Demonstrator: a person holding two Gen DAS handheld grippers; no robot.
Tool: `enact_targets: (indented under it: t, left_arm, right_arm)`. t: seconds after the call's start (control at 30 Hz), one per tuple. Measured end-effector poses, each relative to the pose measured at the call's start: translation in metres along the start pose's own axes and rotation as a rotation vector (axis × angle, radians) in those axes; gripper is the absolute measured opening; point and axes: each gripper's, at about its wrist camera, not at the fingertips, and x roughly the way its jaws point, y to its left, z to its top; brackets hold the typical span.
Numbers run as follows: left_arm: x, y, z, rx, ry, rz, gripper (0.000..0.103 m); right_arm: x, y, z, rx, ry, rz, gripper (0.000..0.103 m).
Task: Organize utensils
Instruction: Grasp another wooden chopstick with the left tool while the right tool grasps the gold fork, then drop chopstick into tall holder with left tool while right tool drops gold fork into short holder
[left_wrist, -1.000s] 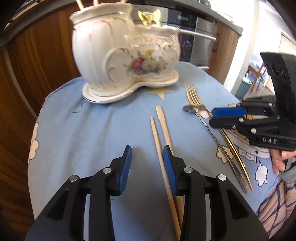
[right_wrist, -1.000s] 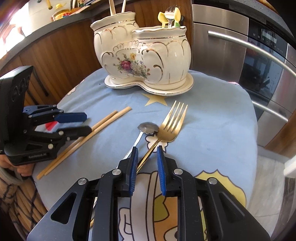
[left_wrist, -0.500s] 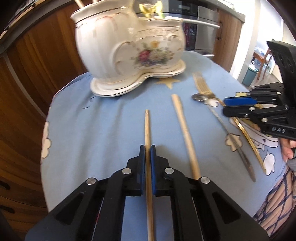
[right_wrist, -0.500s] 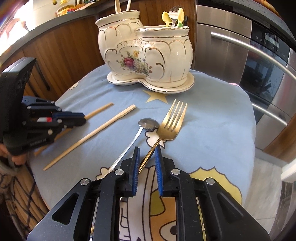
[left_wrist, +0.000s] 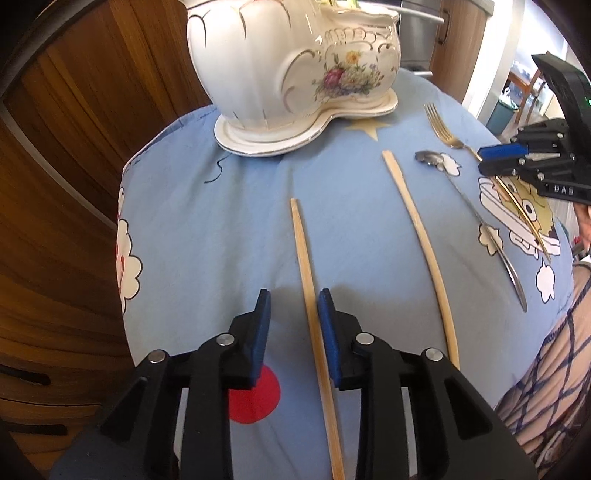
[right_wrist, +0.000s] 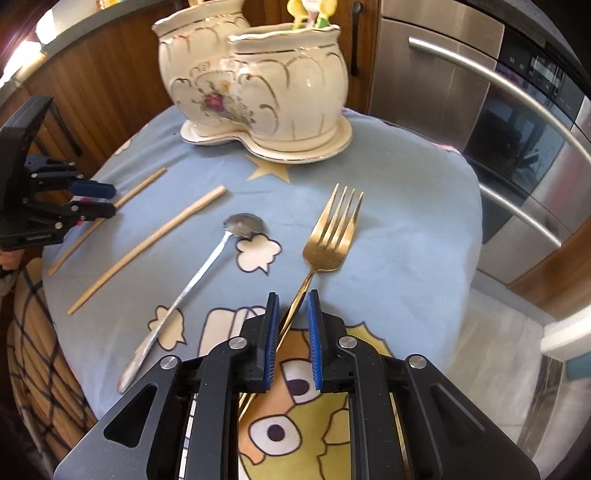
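A white floral ceramic utensil holder (left_wrist: 295, 70) stands at the far side of the blue cloth; it also shows in the right wrist view (right_wrist: 258, 88). Two wooden chopsticks lie on the cloth. My left gripper (left_wrist: 293, 306) is open around the left chopstick (left_wrist: 306, 266), which lies between its pads. The second chopstick (left_wrist: 421, 236) lies apart to the right. A silver spoon (right_wrist: 199, 280) lies beside a gold fork (right_wrist: 328, 236). My right gripper (right_wrist: 291, 314) is open, its pads either side of the fork's handle.
The blue cartoon-print cloth (right_wrist: 406, 229) covers a small round table. Wooden cabinets (left_wrist: 66, 147) stand to the left and a steel oven (right_wrist: 517, 110) to the right. The holder has utensils in it.
My left gripper was shut on the left chopstick half a second ago and has opened; the chopstick lies on the cloth. The two chopsticks are farther apart. My right gripper has opened a little around the fork.
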Motion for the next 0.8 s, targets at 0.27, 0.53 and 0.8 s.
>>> enact_targets:
  t: [0.27,0.53,0.8]
  left_arm:
    - [0.004,-0.004,0.003,0.037,0.035,-0.002,0.021]
    - [0.004,0.001,0.005,0.019,0.011,-0.012,0.006]
    - [-0.015,0.015,-0.003,-0.056,-0.106,0.002,0.006]
  right_arm:
    - [0.008,0.0,0.006,0.008,0.011,-0.003,0.015]
    - [0.0,-0.011,0.002,0.079,-0.033,0.033,0.008]
    - [-0.018,-0.019,0.001,0.123,-0.11,0.058,0.007]
